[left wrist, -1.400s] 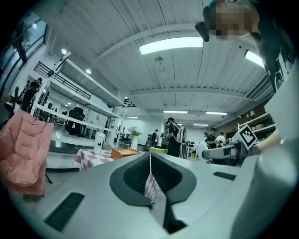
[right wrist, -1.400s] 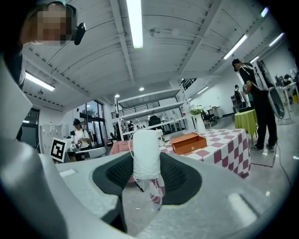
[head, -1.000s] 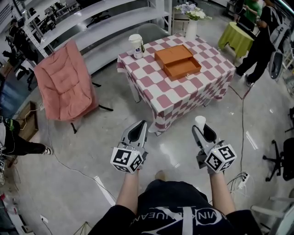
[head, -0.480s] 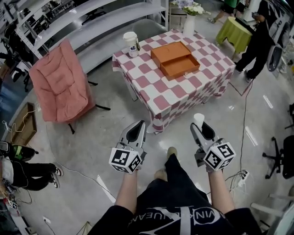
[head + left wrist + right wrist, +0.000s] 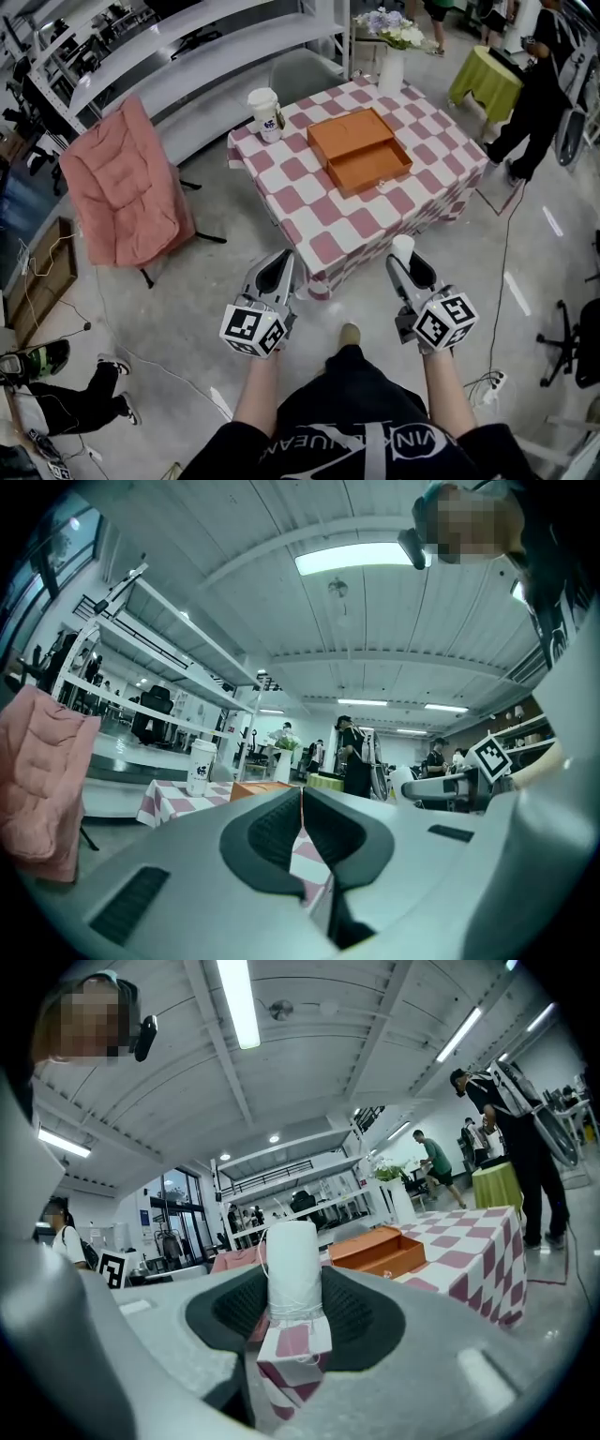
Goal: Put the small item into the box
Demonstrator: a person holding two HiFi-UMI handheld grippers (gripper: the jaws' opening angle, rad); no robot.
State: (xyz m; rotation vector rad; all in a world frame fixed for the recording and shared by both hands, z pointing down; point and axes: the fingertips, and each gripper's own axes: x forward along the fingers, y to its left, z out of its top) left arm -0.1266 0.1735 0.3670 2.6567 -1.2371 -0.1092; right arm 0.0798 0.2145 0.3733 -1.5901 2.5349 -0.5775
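Two jaws of the right gripper [image 5: 292, 1305] are closed on the small item [image 5: 292, 1258], a white cylinder that stands upright between the pads. Its lower half is pinched and its top pokes up above the jaw tips. A thin thread appears to wrap its lower part.

It looks light and fairly stiff, more a roll or spool than anything fragile. Its sides are smooth and round, so it could twist or slide out if the squeeze eases. The hold across its lower body, flat pads on opposite sides, seems the sensible one.

The left gripper [image 5: 302, 810] has its jaws pressed together with nothing between them.

From the head view, both grippers are held at waist height over the floor, with the item showing as a white tip at the front of the right one. The box [image 5: 359, 150], orange, shallow and open on top, lies well ahead on the table [image 5: 323, 214] with the pink-and-white checked cloth, near its middle. A paper cup [image 5: 265, 101] stands at the table's far left corner.
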